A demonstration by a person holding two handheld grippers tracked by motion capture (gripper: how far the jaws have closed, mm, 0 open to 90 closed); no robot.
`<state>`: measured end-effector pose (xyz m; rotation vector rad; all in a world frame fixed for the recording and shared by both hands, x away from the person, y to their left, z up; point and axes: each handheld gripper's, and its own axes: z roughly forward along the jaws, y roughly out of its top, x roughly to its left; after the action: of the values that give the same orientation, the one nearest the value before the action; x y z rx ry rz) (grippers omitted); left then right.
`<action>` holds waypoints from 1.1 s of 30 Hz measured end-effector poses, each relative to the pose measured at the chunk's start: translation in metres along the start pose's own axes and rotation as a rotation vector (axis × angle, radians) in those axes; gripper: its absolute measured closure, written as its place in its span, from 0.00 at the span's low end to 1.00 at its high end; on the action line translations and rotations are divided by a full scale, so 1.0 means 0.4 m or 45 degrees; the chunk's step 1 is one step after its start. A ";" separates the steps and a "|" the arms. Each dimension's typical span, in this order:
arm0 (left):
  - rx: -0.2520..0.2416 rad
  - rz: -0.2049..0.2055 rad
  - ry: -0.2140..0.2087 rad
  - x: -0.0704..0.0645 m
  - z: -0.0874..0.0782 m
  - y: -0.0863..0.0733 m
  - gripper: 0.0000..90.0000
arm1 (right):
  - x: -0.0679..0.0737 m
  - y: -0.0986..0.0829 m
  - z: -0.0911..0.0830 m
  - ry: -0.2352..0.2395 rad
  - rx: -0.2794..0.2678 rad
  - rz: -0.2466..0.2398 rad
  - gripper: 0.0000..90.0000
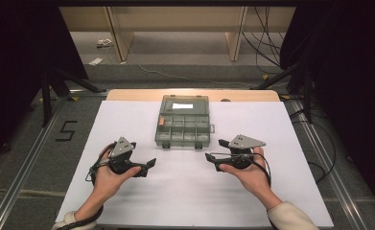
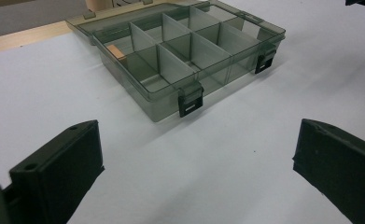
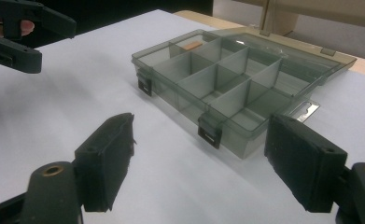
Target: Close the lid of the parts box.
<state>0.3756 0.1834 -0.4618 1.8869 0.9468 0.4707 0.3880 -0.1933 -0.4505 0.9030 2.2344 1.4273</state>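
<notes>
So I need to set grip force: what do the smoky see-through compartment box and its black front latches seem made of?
Smoky see-through compartment box: probably hard, glossy, tinted plastic; the dividers show through its walls. Black front latches: opaque, matt, likely plastic too.

obstacle: open compartment box (image 1: 182, 127) mid-table | free: white sheet (image 1: 190, 191) bare before and beside it

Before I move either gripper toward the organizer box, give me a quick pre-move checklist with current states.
1. Organizer box lid open, laid back flat: ok.
2. Left gripper jaws apart, holding nothing: ok.
3. Right gripper jaws apart, holding nothing: ok.
4. White table surface between grippers and box bare: ok.
5. Small orange piece sitting in a back corner compartment: ok.
6. Front latches free of damage: cannot tell.
</notes>
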 end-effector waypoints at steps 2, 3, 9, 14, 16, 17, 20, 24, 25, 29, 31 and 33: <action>-0.003 -0.001 -0.001 0.003 0.000 0.001 0.01 | -0.001 0.001 0.000 0.000 -0.005 0.002 0.28; -0.003 -0.003 0.000 0.004 0.000 0.001 0.01 | -0.001 0.001 0.000 -0.002 -0.007 0.000 0.28; 0.005 -0.033 -0.003 0.006 0.000 -0.001 0.02 | -0.004 -0.009 -0.002 0.008 -0.003 0.006 0.27; -0.001 -0.038 0.008 0.011 0.004 0.010 0.02 | -0.005 -0.022 -0.006 0.023 -0.004 0.006 0.27; 0.004 -0.039 0.011 0.012 0.006 0.009 0.03 | -0.006 -0.029 -0.005 0.040 0.004 0.013 0.27; 0.004 -0.044 0.012 0.013 0.007 0.008 0.03 | -0.006 -0.029 -0.006 0.041 0.004 0.013 0.27; 0.004 -0.047 0.013 0.015 0.009 0.010 0.03 | -0.001 -0.031 -0.013 0.045 0.000 -0.005 0.27; 0.001 -0.046 0.014 0.015 0.007 0.009 0.03 | 0.001 -0.033 -0.021 0.047 -0.008 -0.006 0.27; -0.001 -0.044 0.014 0.015 0.007 0.009 0.03 | 0.001 -0.033 -0.023 0.045 -0.007 -0.005 0.27; -0.002 -0.046 0.019 0.016 0.007 0.009 0.04 | 0.003 -0.035 -0.027 0.049 -0.010 -0.006 0.27; -0.003 -0.047 0.021 0.017 0.007 0.010 0.04 | 0.004 -0.035 -0.029 0.051 -0.010 -0.008 0.27; -0.007 -0.055 0.020 0.020 0.008 0.012 0.04 | 0.004 -0.036 -0.031 0.056 -0.015 -0.001 0.27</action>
<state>0.3846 0.1865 -0.4598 1.8565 0.9936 0.4628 0.3748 -0.2050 -0.4579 0.8753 2.2551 1.4724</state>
